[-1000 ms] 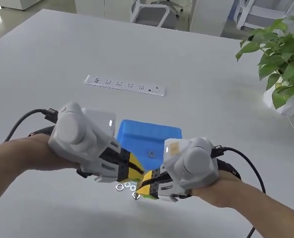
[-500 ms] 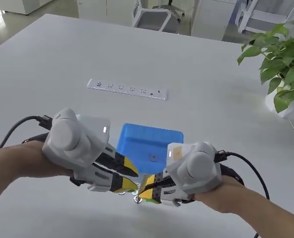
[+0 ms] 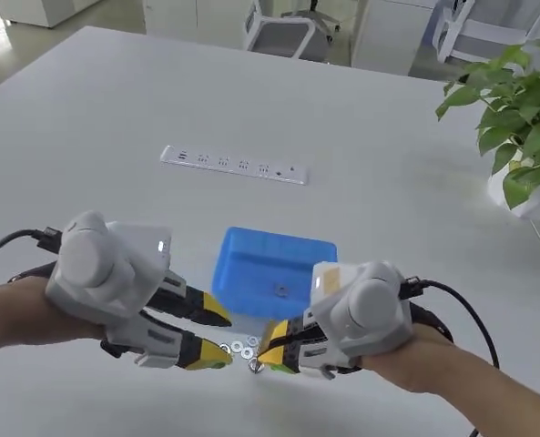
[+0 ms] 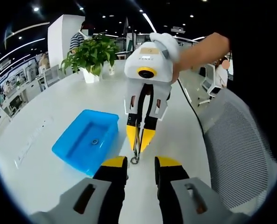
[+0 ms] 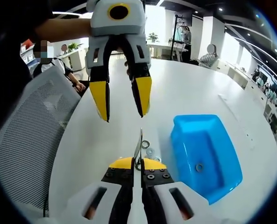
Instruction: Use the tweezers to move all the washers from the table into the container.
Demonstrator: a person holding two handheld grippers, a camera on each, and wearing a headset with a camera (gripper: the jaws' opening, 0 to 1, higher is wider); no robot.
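Note:
My right gripper (image 3: 271, 348) (image 5: 137, 163) is shut on thin metal tweezers (image 5: 138, 145), whose tips touch the table. In the left gripper view a washer (image 4: 134, 160) sits at the tweezers' tip. A few more washers (image 3: 238, 346) (image 5: 150, 151) lie on the white table just in front of the blue container (image 3: 251, 264) (image 5: 213, 144). One washer (image 3: 280, 290) (image 5: 200, 167) lies inside the container. My left gripper (image 3: 213, 335) (image 4: 141, 162) is open and holds nothing, facing the right gripper across the loose washers.
A white power strip (image 3: 233, 166) lies farther back on the table. A potted plant (image 3: 515, 109) stands at the right edge. A mesh chair (image 4: 241, 140) (image 5: 31, 121) is close behind the near table edge. Office chairs stand beyond the far edge.
My left gripper has drawn back to the left, away from the right gripper, and its jaws now stand apart. The right gripper has stayed put with the tweezers.

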